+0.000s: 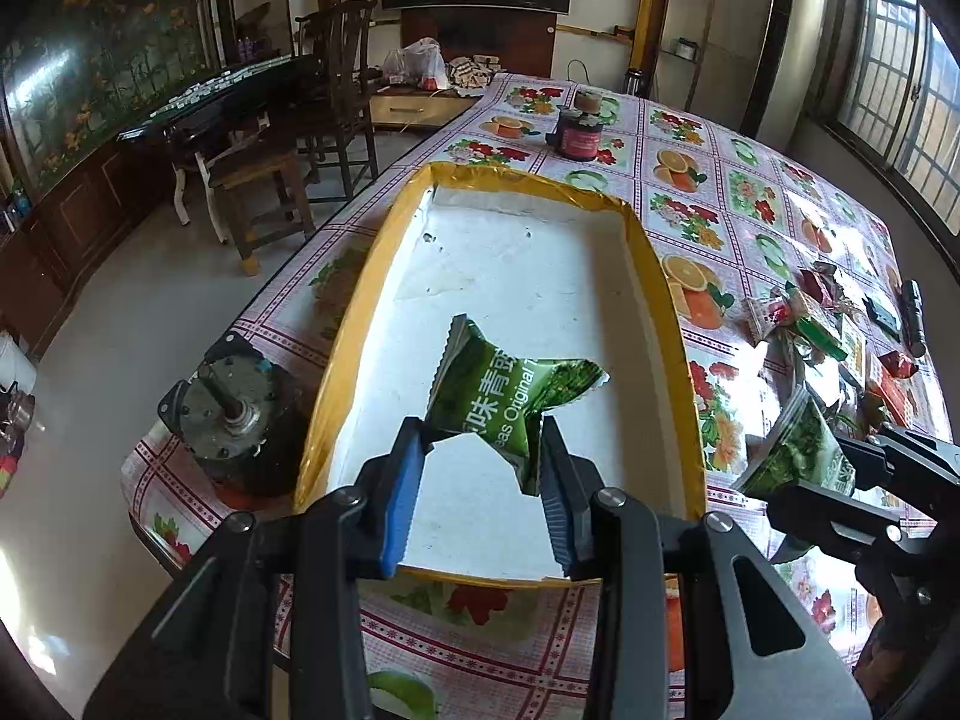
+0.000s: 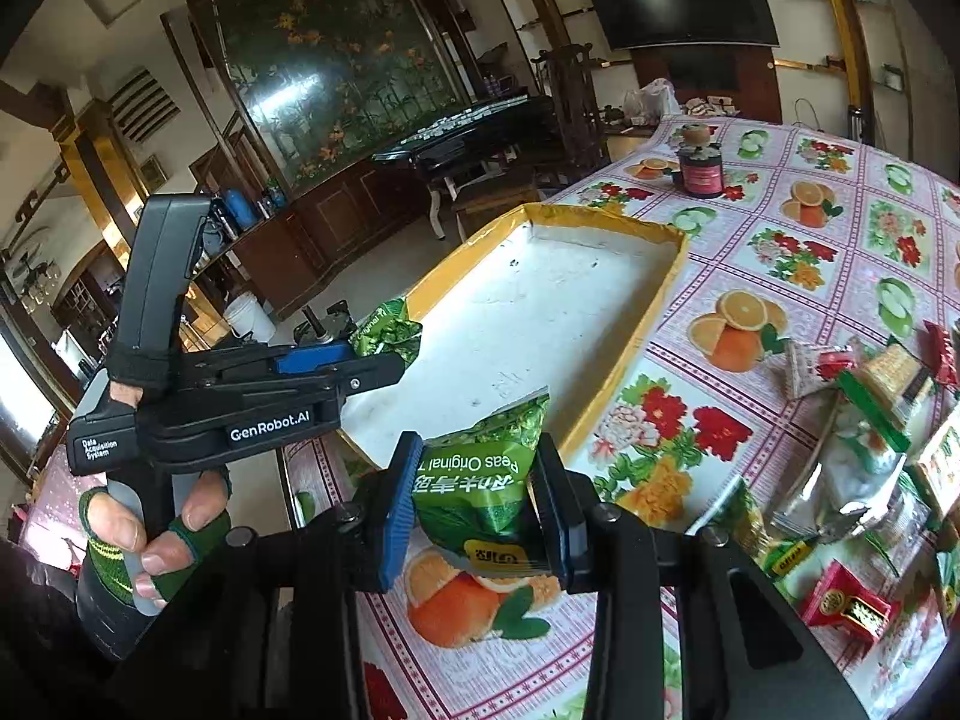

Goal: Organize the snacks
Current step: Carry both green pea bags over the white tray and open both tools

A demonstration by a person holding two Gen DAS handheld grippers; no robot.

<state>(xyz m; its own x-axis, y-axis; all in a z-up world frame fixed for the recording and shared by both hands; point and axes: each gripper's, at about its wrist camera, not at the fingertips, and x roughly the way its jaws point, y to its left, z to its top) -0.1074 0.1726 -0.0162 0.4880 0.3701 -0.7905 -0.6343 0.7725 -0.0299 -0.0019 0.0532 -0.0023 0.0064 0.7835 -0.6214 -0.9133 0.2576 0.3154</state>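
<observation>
Left gripper (image 1: pixel 480 450) is over the yellow-rimmed tray (image 1: pixel 654 276), fingers spread, a green pea packet (image 1: pixel 510 390) sitting loosely between them, touching the right pad. Right gripper (image 2: pixel 477 504) has its pads clamped tight on a second pea packet (image 2: pixel 480 480), held above the floral tablecloth (image 2: pixel 780 240) just beside the tray. 1 snack pile (image 2: pixel 870 420) lies off to the right.
</observation>
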